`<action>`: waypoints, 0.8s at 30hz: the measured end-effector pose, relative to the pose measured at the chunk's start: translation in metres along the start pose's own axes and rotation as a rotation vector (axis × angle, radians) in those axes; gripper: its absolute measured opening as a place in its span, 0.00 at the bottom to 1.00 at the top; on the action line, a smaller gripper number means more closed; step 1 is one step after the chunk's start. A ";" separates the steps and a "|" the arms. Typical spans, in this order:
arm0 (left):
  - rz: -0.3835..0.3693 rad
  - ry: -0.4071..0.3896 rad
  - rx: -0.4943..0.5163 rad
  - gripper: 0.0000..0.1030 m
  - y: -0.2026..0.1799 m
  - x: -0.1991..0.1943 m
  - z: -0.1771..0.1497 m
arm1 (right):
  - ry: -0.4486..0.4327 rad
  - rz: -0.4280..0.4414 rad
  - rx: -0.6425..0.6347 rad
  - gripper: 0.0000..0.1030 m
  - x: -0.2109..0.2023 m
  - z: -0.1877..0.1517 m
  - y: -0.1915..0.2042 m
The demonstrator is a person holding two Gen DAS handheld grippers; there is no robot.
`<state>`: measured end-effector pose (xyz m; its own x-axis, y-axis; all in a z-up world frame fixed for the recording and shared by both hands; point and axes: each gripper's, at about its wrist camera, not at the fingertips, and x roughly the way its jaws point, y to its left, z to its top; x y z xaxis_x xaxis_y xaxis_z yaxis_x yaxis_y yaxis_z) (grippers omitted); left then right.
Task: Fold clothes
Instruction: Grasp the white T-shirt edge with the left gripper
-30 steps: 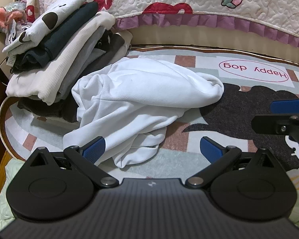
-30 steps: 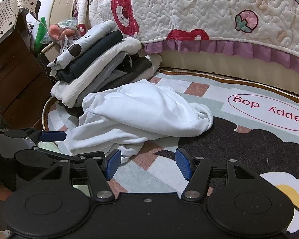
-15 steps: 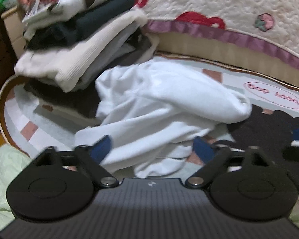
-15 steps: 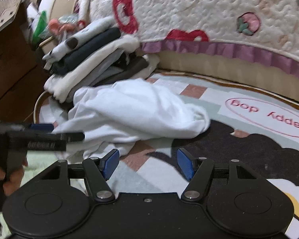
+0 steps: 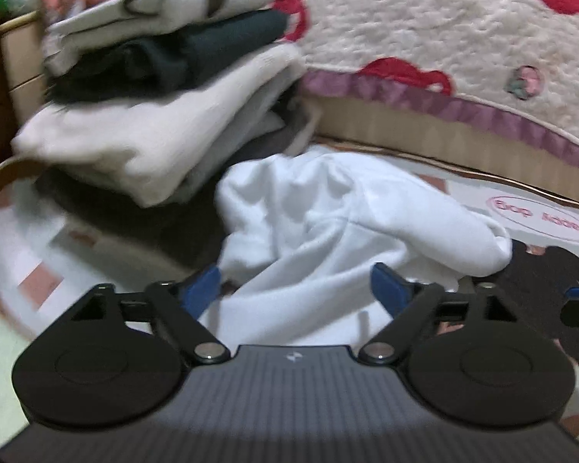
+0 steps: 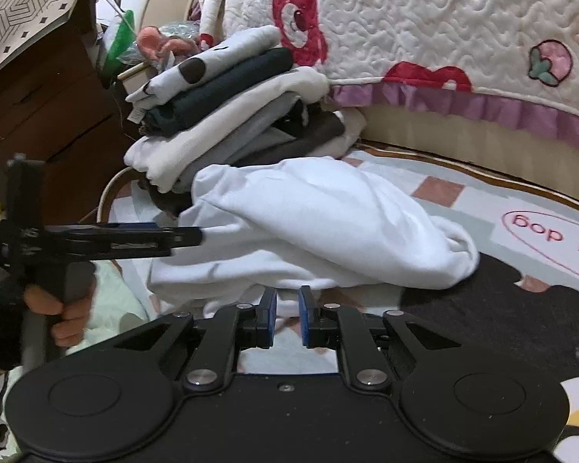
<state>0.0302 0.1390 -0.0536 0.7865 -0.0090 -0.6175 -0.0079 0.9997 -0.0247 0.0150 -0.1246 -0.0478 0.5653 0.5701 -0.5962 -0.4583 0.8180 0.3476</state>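
Observation:
A crumpled white garment [image 5: 347, 223] lies on the patterned rug, also in the right wrist view [image 6: 308, 227]. My left gripper [image 5: 295, 289] is open, its blue pads on either side of the garment's near folds. From the right wrist view the left gripper [image 6: 181, 235] reaches the garment's left edge. My right gripper [image 6: 285, 308] has its jaws nearly closed, a narrow gap between the pads, right at the garment's near edge; whether cloth is pinched is hidden.
A stack of folded clothes [image 6: 227, 108] stands at the back left against the bed with the quilted cover [image 6: 444, 31]. A wooden cabinet [image 6: 46, 88] is at the far left. The rug [image 6: 521, 208] spreads to the right.
Both grippers have moved forward to the white garment. The right gripper's jaws went from wide open to nearly closed. The left gripper stayed open.

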 end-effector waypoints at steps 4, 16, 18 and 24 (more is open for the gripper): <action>-0.156 0.062 0.002 0.77 0.001 0.030 0.000 | 0.019 0.000 0.069 0.35 0.006 -0.002 0.004; -0.377 -0.091 0.039 0.09 -0.025 -0.030 0.010 | 0.006 0.040 0.358 0.46 -0.015 -0.012 -0.025; -0.449 -0.089 0.035 0.09 -0.035 -0.039 0.009 | -0.021 0.095 0.410 0.49 -0.021 -0.008 -0.030; -0.619 -0.089 0.149 0.09 -0.081 -0.050 -0.024 | -0.070 0.237 0.529 0.60 -0.030 -0.004 -0.039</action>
<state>-0.0232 0.0582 -0.0400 0.6665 -0.5898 -0.4559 0.5448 0.8028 -0.2422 0.0133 -0.1735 -0.0461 0.5417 0.7310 -0.4149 -0.1835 0.5846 0.7903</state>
